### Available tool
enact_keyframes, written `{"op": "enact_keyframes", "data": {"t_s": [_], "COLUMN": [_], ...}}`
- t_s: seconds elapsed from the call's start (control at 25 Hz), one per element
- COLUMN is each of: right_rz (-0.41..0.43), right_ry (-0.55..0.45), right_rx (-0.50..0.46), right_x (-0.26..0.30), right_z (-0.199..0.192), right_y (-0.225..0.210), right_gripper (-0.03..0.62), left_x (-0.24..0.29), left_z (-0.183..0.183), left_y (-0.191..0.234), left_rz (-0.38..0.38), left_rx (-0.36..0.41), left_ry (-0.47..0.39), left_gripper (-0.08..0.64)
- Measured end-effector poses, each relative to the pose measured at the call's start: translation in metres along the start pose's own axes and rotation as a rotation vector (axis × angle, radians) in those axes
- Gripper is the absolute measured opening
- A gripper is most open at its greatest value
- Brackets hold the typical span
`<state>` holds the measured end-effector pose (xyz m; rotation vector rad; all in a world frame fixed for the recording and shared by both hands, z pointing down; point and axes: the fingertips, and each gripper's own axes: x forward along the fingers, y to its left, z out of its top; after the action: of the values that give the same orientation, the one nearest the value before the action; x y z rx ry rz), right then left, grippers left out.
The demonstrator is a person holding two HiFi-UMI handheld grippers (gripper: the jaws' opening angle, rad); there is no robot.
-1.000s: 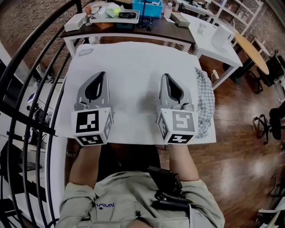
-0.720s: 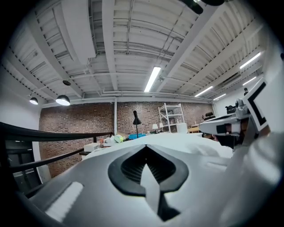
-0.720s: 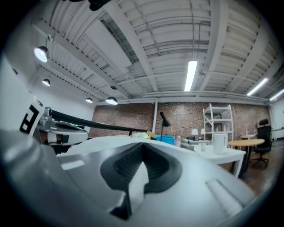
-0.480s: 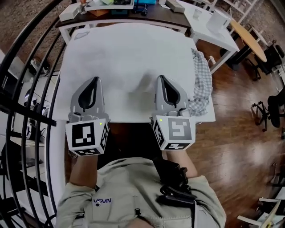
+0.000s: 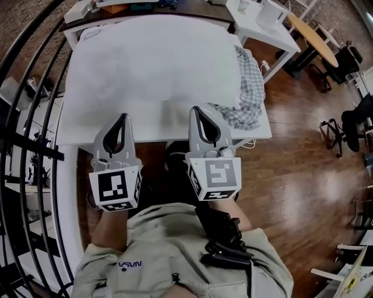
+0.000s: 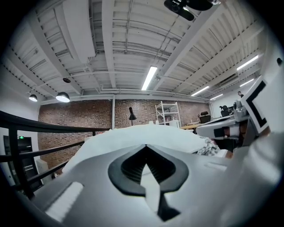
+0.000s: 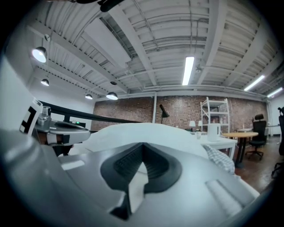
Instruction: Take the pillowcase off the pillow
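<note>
A big white pillow (image 5: 151, 64) lies flat and covers most of the white table (image 5: 256, 131); it also shows as a white mound ahead in the left gripper view (image 6: 146, 133) and in the right gripper view (image 7: 146, 131). A grey checked cloth (image 5: 247, 93), the pillowcase as far as I can tell, lies bunched at the pillow's right end (image 7: 219, 157). My left gripper (image 5: 122, 117) and right gripper (image 5: 195, 109) sit side by side at the table's near edge, pointing at the pillow. Both are shut with nothing between the jaws.
A black curved railing (image 5: 29, 116) runs along the left. Cluttered desks (image 5: 256, 17) stand beyond the table, and a round wooden table (image 5: 315, 35) and black chairs (image 5: 355, 116) stand on the wooden floor at the right.
Both grippers have drawn back together from over the pillow to the table's near edge, staying shut. The pillow and the checked cloth have not moved.
</note>
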<state>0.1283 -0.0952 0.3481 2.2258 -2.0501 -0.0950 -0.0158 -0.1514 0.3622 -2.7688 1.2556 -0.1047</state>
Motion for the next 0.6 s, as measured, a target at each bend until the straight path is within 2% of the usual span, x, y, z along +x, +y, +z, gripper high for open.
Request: {"op": "enact_keyframes", "data": {"t_s": [0.6], "right_rz": [0.016], "right_ry": [0.011], "right_rx": [0.016], "right_x": [-0.018], "right_z": [-0.014], "right_y": [0.0], "right_gripper": [0.002], "left_x": [-0.011], "left_z": [-0.009], "left_y": [-0.023], "left_rz": [-0.013], "left_rx": [0.01], "left_ry": [0.012], "left_gripper": [0.005]}}
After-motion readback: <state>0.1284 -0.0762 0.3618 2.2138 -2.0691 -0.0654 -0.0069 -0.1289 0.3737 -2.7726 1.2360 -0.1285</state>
